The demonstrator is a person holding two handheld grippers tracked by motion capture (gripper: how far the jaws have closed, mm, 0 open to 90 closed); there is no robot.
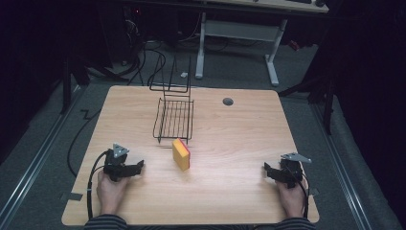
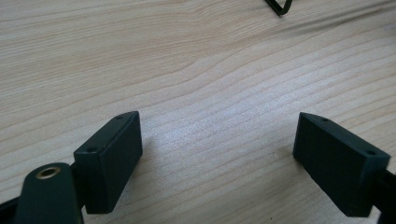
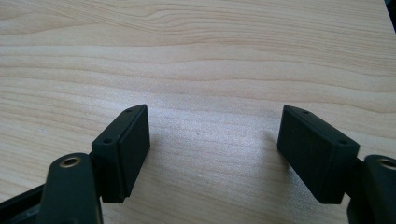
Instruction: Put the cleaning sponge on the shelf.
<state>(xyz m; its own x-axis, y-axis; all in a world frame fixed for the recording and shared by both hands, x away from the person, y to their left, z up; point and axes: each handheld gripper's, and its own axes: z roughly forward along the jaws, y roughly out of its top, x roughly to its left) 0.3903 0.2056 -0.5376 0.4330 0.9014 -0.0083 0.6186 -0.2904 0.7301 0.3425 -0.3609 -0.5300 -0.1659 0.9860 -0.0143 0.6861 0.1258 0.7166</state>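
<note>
Yellow sponge (image 1: pixel 181 154), with a red-pink side, stands on its edge near the middle of the wooden table (image 1: pixel 239 143). Its long side runs from the far edge toward the near edge, a little slanted. The red-pink side faces right and the yellow side faces left.

Both claws rest down by the near edge. The left gripper (image 1: pixel 136 167) is near the near left corner, and the sponge lies to its right and a bit farther away. The right gripper (image 1: pixel 266 171) is near the near right corner, well apart from the sponge. So the left one is nearer, and I think it should be the one to reach.

In the left gripper view the two black jaws stand wide apart with only bare wood between them. The right gripper view looks the same: jaws wide apart, nothing held.

A black wire rack (image 1: pixel 174 117) sits just behind the sponge, toward the far edge. Its front corner is very close to the sponge, maybe touching; I cannot tell. A bit of its wire (image 2: pixel 279 7) peeks in at the top of the left gripper view. A small grey round hole (image 1: pixel 228 101) is off toward the far right.

Nothing lies between the left claw and the sponge. The claw could bump the rack if it goes too far.
</note>
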